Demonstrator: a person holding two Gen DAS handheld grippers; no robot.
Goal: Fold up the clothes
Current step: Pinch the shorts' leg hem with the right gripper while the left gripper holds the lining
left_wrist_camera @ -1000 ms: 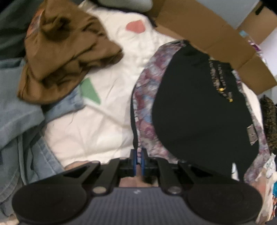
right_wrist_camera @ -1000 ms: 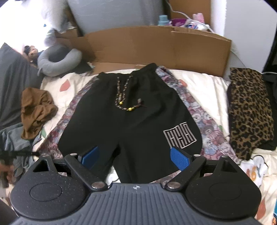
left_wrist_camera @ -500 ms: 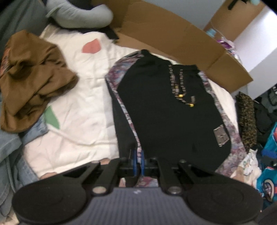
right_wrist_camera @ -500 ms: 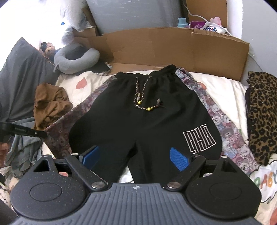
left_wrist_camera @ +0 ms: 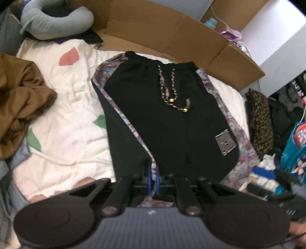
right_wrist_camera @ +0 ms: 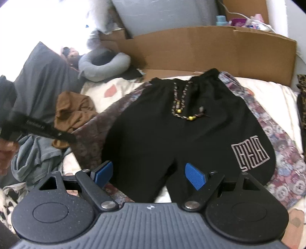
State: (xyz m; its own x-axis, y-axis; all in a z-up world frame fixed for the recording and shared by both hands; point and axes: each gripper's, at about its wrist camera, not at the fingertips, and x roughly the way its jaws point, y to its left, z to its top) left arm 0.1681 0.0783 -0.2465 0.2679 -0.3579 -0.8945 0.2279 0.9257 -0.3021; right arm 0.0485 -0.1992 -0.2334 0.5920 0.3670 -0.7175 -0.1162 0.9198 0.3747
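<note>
The black drawstring shorts with a grey maze-like emblem on one leg [left_wrist_camera: 172, 122] lie flat, front up, on a patterned purple-and-pink cloth [left_wrist_camera: 237, 134] spread over the white quilt with coloured leaf shapes [left_wrist_camera: 63, 107]. Their waistband points toward the brown cardboard sheet [left_wrist_camera: 172, 32] at the far side; the leg hems lie near the grippers.

The left gripper [left_wrist_camera: 152, 179] has its blue pads clenched on the near left edge of the patterned cloth, and that edge stands lifted, showing a dark underside. The right gripper [right_wrist_camera: 149, 175] hangs released above the near hem of the shorts, its jaws spread wide and gripping nothing.

Judging from this, the step is a fold of the left side over toward the middle. To do it well, the pinched edge should travel in a low arc so the shorts do not slide, and the free gripper could pin or take the matching edge so the crease runs straight from hem to waistband. Whether the left pads also hold the shorts' own fabric cannot be told.

As for containers, an open cardboard box [right_wrist_camera: 246, 9] stands behind the sheet, holding a light blue bottle cap [right_wrist_camera: 221, 19] and pink packets [right_wrist_camera: 239, 22]; a crumpled brown garment [right_wrist_camera: 74, 113] and a grey neck pillow [right_wrist_camera: 104, 66] lie loose on the bed.
</note>
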